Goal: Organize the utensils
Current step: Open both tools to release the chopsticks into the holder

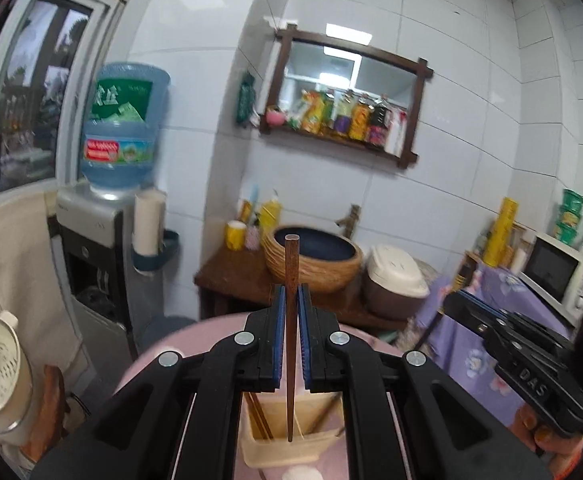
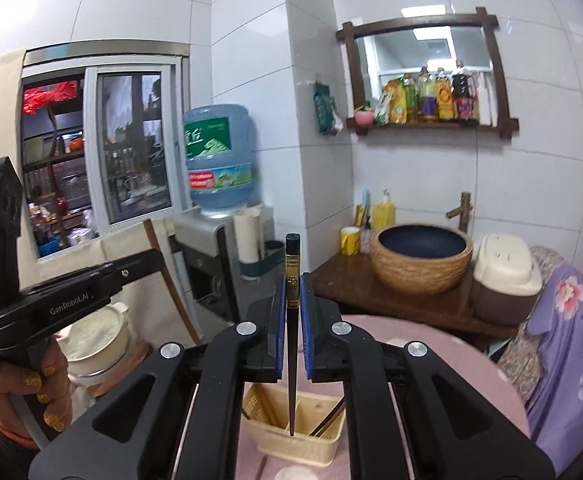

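My left gripper (image 1: 291,300) is shut on a brown wooden chopstick (image 1: 290,344), held upright with its lower tip over the cream utensil holder (image 1: 291,446). My right gripper (image 2: 292,292) is shut on a black chopstick with gold bands (image 2: 292,340), also upright, with its tip over the same cream holder (image 2: 296,440). The holder stands on a pink table (image 2: 431,356) and has other chopsticks leaning in its compartments. The right gripper's body shows at the right of the left wrist view (image 1: 523,364). The left gripper's body shows at the left of the right wrist view (image 2: 71,292).
A water dispenser with a blue bottle (image 2: 219,160) stands behind the table. A woven basin (image 2: 421,260) and a rice cooker (image 2: 505,276) sit on a wooden counter. A purple floral cloth (image 2: 571,340) is at the right. A small white round item (image 2: 291,474) lies near the holder.
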Available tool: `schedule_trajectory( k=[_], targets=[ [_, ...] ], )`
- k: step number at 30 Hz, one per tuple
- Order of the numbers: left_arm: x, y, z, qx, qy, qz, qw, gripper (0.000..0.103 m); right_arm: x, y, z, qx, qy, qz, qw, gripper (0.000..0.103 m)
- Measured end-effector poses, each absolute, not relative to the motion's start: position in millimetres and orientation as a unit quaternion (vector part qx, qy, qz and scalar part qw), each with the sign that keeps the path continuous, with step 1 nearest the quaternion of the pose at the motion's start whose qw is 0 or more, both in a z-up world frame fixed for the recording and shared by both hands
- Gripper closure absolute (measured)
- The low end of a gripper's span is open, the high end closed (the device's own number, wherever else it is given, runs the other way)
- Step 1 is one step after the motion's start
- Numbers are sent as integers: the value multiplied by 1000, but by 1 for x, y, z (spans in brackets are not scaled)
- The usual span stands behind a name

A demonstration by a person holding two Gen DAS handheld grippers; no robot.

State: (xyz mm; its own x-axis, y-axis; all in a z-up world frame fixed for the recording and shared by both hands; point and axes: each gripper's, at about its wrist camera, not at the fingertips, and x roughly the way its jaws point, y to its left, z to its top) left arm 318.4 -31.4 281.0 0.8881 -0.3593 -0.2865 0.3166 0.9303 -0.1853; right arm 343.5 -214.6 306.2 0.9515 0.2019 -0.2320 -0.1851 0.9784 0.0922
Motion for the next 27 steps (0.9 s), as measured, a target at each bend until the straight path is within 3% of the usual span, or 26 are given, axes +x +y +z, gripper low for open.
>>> schedule_trajectory(
  k=[17, 25, 27],
  targets=[
    [372, -53, 149, -74, 282, -152, 945, 96, 407, -214, 181, 52, 224, 63, 971, 95],
    [377, -56, 123, -77, 313, -159, 933, 95, 406, -215, 167, 50, 222, 52, 972, 95],
    [374, -55, 123, -81, 310, -160, 934, 95, 404, -215, 166, 46, 218, 48, 974, 89]
  ],
)
